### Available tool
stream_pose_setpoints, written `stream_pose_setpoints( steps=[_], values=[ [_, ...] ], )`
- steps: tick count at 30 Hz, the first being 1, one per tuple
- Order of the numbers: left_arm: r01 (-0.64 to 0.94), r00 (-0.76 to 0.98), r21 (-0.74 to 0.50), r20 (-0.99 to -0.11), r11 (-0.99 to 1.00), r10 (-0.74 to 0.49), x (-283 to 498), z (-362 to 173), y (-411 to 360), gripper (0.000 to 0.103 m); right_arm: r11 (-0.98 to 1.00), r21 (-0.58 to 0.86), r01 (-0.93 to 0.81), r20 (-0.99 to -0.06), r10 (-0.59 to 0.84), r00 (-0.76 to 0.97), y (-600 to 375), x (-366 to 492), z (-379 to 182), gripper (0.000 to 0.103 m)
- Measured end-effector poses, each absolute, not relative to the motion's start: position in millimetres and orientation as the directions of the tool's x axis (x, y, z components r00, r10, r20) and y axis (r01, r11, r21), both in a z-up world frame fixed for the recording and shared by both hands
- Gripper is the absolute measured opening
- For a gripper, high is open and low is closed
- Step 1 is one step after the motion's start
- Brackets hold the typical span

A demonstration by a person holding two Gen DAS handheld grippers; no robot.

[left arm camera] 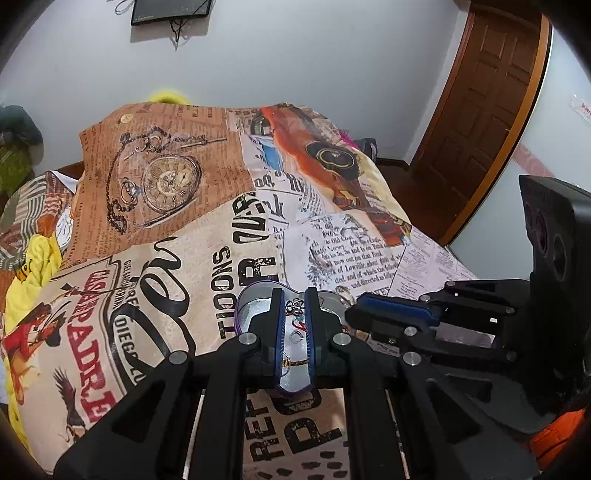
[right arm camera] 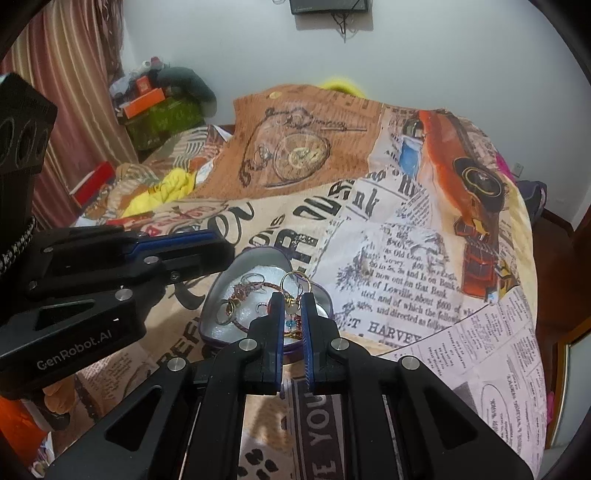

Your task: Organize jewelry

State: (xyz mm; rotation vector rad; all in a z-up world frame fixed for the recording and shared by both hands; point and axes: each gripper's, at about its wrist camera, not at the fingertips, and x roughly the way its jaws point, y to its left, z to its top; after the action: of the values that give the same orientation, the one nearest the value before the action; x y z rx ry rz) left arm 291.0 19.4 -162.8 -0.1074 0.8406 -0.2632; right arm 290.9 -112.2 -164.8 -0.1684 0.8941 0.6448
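A heart-shaped purple-rimmed tin point(right arm camera: 210, 299) lies open on the printed bedspread, holding several rings and a braided bracelet point(right arm camera: 243, 288). It also shows in the left wrist view point(left arm camera: 255, 295). My right gripper point(right arm camera: 294, 297) is shut on a gold ring with a pale bead point(right arm camera: 295, 282), held just over the tin's right side. My left gripper point(left arm camera: 294, 295) hovers over the tin with its fingers narrowly apart and nothing clearly held. The right gripper appears at the right of the left wrist view point(left arm camera: 388, 310).
The bedspread point(right arm camera: 406, 240) covers a bulging bed. Yellow cloth point(right arm camera: 162, 192) and boxes point(right arm camera: 147, 99) pile at the far left. A brown door point(left arm camera: 480, 110) stands at the right, and a dark screen point(left arm camera: 170, 11) hangs on the wall.
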Motion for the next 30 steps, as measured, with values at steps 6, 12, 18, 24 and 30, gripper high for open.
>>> stream_pose_setpoints(
  steps=[6,12,18,24,30],
  values=[
    [0.19,0.618,-0.189,-0.739,0.963,-0.267,296,-175,19,0.009,0.795,0.119,-0.595,-0.79,0.439,0.429,-105,294,-177,0.008],
    [0.165,0.595,-0.205,-0.759,0.965,-0.263,299,-186,24,0.009,0.788,0.109,-0.606,-0.807,0.426,0.409,-99,296,-186,0.008],
    [0.155,0.581,-0.194,-0.775,0.969,-0.248,297,-189,28,0.009,0.779,0.088,-0.621,-0.815,0.415,0.405,-94,294,-187,0.008],
    [0.125,0.617,-0.163,-0.76,0.979,-0.205,288,-178,33,0.037,0.786,0.077,-0.614,-0.826,0.395,0.402,-91,293,-186,0.014],
    [0.104,0.655,-0.147,-0.734,0.984,-0.179,277,-158,40,0.037,0.8,0.039,-0.599,-0.807,0.379,0.453,-96,284,-170,0.029]
  ],
)
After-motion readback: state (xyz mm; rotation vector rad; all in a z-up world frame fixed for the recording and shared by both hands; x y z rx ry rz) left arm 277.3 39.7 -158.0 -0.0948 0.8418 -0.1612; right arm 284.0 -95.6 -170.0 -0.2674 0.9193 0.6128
